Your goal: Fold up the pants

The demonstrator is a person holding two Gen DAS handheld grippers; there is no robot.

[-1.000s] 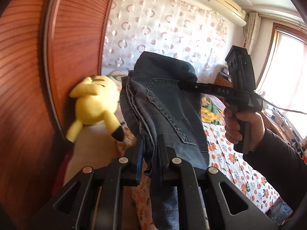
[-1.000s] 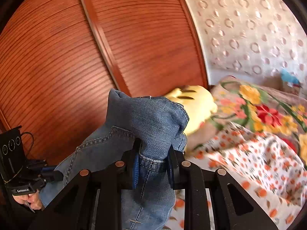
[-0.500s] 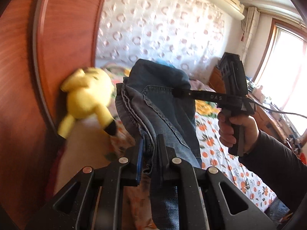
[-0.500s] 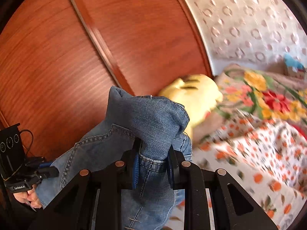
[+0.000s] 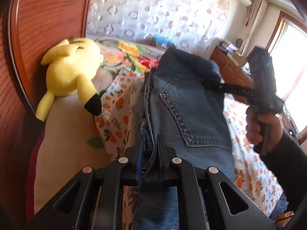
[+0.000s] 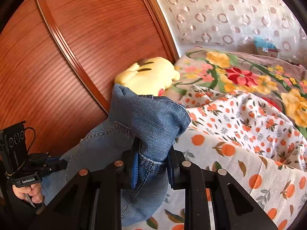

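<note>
Blue denim pants (image 5: 188, 107) hang in the air between my two grippers, above the bed. My left gripper (image 5: 150, 149) is shut on one edge of the pants near a back pocket. My right gripper (image 6: 152, 159) is shut on a bunched fold of the pants (image 6: 145, 118). In the left wrist view the right gripper (image 5: 208, 83) reaches in from the right and pinches the far top edge. In the right wrist view the left gripper (image 6: 61, 164) shows at the lower left, clamped on the other end.
A bed with an orange-print sheet (image 6: 239, 134) lies below. A flowered blanket (image 6: 239, 72) lies further back. A yellow plush toy (image 5: 71, 74) rests against the wooden headboard (image 6: 86, 38). A patterned curtain (image 5: 153, 13) hangs behind. A wooden dresser (image 5: 230, 71) stands at the right.
Both grippers have swung downward and to the right with the pants still clamped; the bed and plush toy now fill more of both views.
</note>
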